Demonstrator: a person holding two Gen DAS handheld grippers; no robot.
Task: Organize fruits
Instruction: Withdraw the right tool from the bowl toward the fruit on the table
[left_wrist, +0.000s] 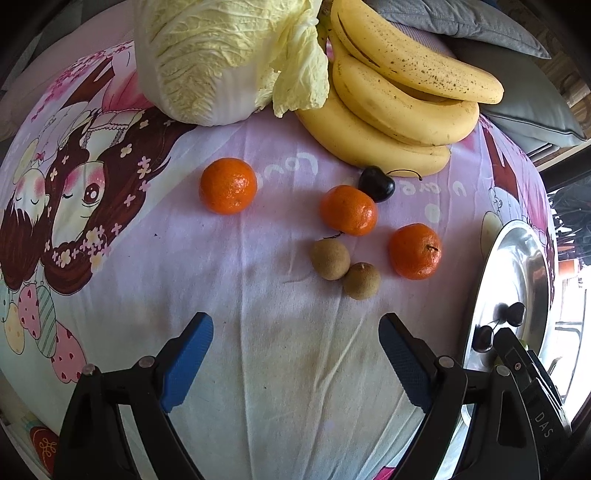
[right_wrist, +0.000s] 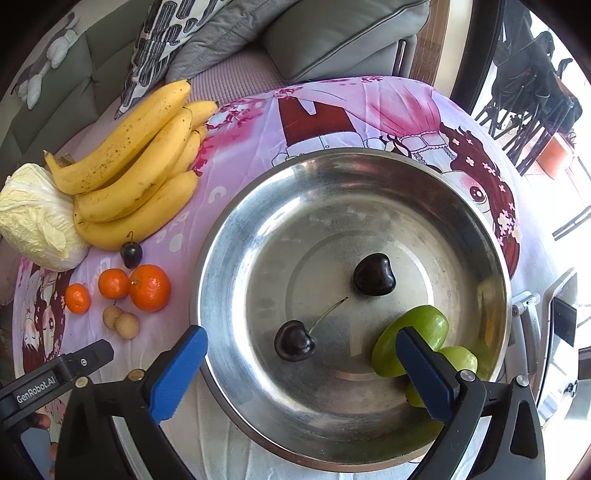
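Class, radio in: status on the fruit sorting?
Left gripper and right gripper: jaws open, empty. Two cherries in bowl; three tangerines on cloth. Path clear.

The left hand-held gripper (left_wrist: 295, 360) has two black plastic arms shaped like angular wedges, each ending in a blue ribbed pad. Round silver screws sit at the joints of each arm. The right hand-held gripper (right_wrist: 301, 373) is built the same way, black with blue ribbed pads (right_wrist: 173, 376) and silver screw heads. Seen from the right wrist view, the left unit's black body carries white lettering reading "GenRobot.AI".
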